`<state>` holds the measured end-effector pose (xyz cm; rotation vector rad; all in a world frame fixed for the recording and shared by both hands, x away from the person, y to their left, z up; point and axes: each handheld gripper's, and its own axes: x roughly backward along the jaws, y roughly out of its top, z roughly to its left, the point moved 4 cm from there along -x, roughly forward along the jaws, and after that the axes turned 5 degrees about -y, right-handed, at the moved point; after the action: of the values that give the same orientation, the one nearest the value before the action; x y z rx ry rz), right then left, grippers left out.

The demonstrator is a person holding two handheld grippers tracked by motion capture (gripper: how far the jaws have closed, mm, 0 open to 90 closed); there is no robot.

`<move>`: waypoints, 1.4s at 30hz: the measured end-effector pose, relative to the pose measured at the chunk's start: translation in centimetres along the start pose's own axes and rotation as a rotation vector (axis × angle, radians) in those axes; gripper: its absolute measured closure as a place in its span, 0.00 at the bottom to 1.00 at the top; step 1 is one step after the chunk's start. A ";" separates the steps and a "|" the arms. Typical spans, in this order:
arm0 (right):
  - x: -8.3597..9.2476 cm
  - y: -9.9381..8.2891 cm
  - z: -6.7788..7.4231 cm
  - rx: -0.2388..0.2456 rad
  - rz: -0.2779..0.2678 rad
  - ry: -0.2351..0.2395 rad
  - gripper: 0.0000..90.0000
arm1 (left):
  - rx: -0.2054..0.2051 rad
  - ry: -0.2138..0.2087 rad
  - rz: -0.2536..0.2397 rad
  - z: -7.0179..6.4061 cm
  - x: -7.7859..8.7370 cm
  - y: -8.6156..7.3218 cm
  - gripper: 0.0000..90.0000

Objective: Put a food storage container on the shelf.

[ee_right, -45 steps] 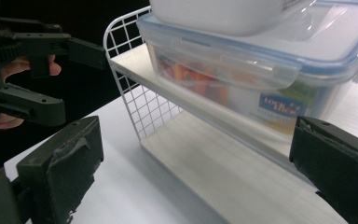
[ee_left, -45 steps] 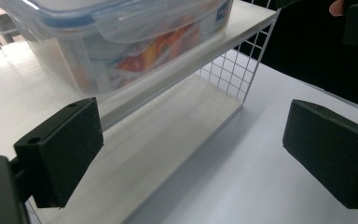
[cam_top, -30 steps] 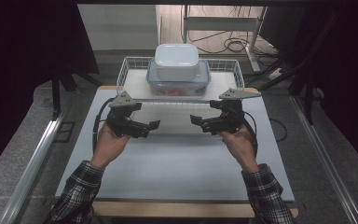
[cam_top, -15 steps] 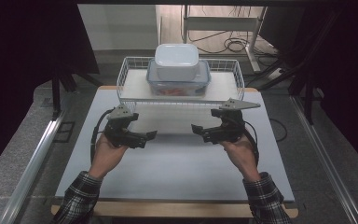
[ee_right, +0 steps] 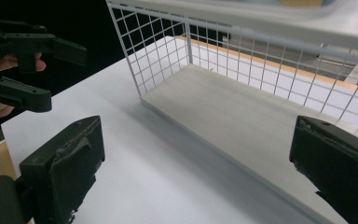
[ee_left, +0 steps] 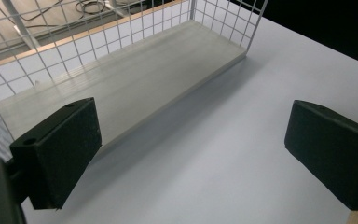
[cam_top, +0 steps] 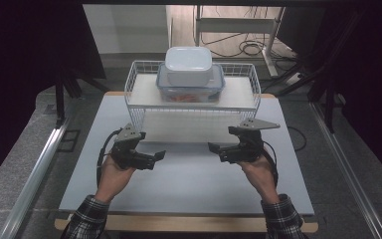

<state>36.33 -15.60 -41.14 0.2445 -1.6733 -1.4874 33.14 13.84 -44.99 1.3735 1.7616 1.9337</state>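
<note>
While both grippers are held low over the tabletop (cam_top: 189,189), left gripper (cam_top: 151,158) and right gripper (cam_top: 218,149) with jaws spread wide and empty, the wire rack (cam_top: 134,89) is seen just beyond them, stacked containers (cam_top: 189,67) set on its upper shelf, well apart from either.

Bright even light on the white table (cam_top: 189,189) from overhead, surroundings falling to near black at both sides, soft shadow beneath the wire rack (cam_top: 144,107) spreading toward the camera, mild glare on the stacked containers (cam_top: 189,67), gripper views sharp mid-frame, containers blurred along the top edge of the right gripper view.
</note>
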 end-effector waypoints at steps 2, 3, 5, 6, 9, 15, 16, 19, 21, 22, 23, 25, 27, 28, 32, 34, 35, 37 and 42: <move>0.0 -0.3 0.0 0.005 0.013 -0.002 0.03 | -0.004 0.004 0.006 0.0 0.0 -0.2 0.04; 0.0 -0.5 -0.1 0.008 0.013 -0.005 0.03 | -0.007 0.010 0.006 -0.1 0.1 -0.3 0.04; 0.1 -0.7 -0.1 0.004 0.011 -0.003 0.03 | -0.004 0.006 0.004 -0.2 0.2 -0.4 0.04; 0.1 -0.9 -0.1 0.005 0.014 0.001 0.03 | -0.005 0.003 0.004 -0.3 0.2 -0.5 0.04; 0.3 -1.4 -0.2 0.005 0.020 -0.001 0.03 | -0.013 0.012 0.013 -0.5 0.2 -0.8 0.04; 0.5 -2.2 -0.3 -0.004 0.026 -0.002 0.03 | -0.008 0.006 0.024 -0.8 0.1 -1.6 0.04; 0.6 -2.4 -0.3 -0.005 0.029 -0.002 0.03 | -0.005 0.005 0.028 -0.8 0.0 -1.9 0.04; 0.7 -2.9 -0.3 -0.005 0.036 -0.005 0.03 | 0.002 0.004 0.044 -0.7 -0.3 -2.5 0.04; 0.8 -3.1 -0.4 -0.005 0.041 -0.009 0.03 | 0.002 0.005 0.055 -0.8 -0.5 -2.9 0.04; 0.8 -3.3 -0.4 -0.003 0.045 -0.012 0.03 | 0.002 0.007 0.057 -0.8 -0.5 -3.1 0.04; 0.9 -3.4 -0.5 -0.003 0.047 -0.014 0.03 | -0.003 0.010 0.060 -0.7 -0.4 -3.2 0.04; 1.0 -3.7 -0.5 0.003 0.051 -0.019 0.03 | -0.003 0.014 0.064 -0.7 -0.3 -3.6 0.04; 1.1 -3.9 -0.5 0.004 0.054 -0.023 0.01 | 0.004 0.020 0.062 -0.5 -0.1 -3.9 0.04; 1.2 -4.1 -0.6 0.003 0.057 -0.027 0.01 | 0.004 0.024 0.060 -0.4 0.0 -4.1 0.04; 1.5 -4.7 -0.7 -0.010 0.061 -0.037 0.00 | 0.014 0.030 0.052 -0.3 0.3 -4.6 0.03; 1.7 -5.0 -0.8 -0.013 0.061 -0.043 0.00 | 0.018 0.032 0.054 -0.3 0.3 -5.0 0.03; 1.8 -5.1 -0.8 -0.014 0.060 -0.045 0.00 | 0.016 0.033 0.055 -0.3 0.3 -5.2 0.03; 2.0 -5.4 -0.9 -0.015 0.063 -0.047 0.00 | 0.014 0.037 0.059 -0.3 0.3 -5.6 0.03; 2.3 -6.0 -1.2 -0.019 0.071 -0.056 0.00 | 0.015 0.052 0.065 -0.3 0.5 -6.4 0.02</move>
<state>33.45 -19.50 -45.50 0.1333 -1.6938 -1.4686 29.89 15.74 -50.24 1.4142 1.7789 2.0110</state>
